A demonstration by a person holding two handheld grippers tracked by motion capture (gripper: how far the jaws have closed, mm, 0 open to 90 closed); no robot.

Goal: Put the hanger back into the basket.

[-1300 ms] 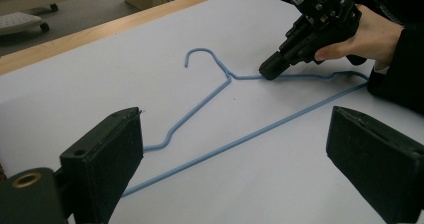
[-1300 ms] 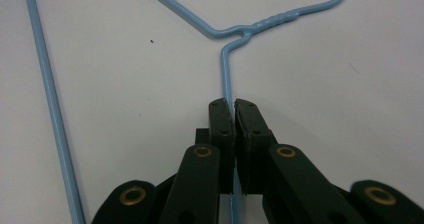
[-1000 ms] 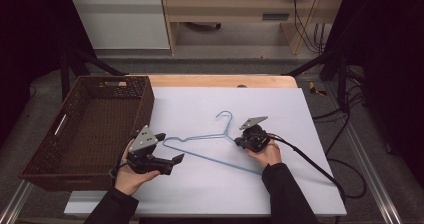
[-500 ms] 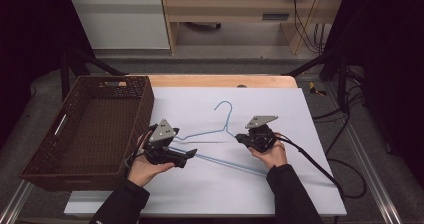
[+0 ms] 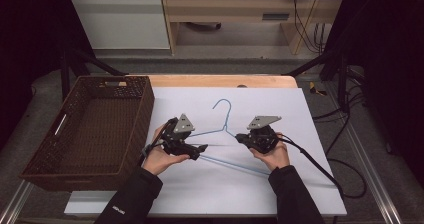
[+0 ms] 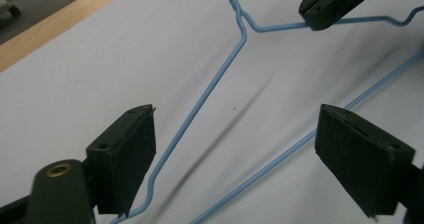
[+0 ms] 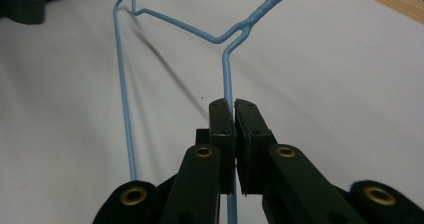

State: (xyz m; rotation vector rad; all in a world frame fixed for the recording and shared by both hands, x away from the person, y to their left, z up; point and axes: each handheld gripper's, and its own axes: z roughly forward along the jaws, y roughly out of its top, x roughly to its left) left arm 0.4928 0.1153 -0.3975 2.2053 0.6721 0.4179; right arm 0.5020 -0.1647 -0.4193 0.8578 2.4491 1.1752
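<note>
Your right gripper (image 7: pixel 234 115) pinches the blue hanger (image 5: pixel 223 134) mid-counter. Left gripper (image 6: pixel 235 154) fingers gape wide over its shoulder wire; centre on it, then close gently.

1. A dark brown wicker basket (image 5: pixel 37 159) sits on the left part of the counter (image 5: pixel 280 194), with nothing inside and a handle slot in its near side wall.
2. The counter's white sheet leaves a strip of bare wood (image 5: pixel 215 80) along the far edge.
3. Beyond the counter stand pale cabinets (image 5: pixel 120 24).
4. Black cables (image 5: pixel 350 184) lie on the floor at right.
</note>
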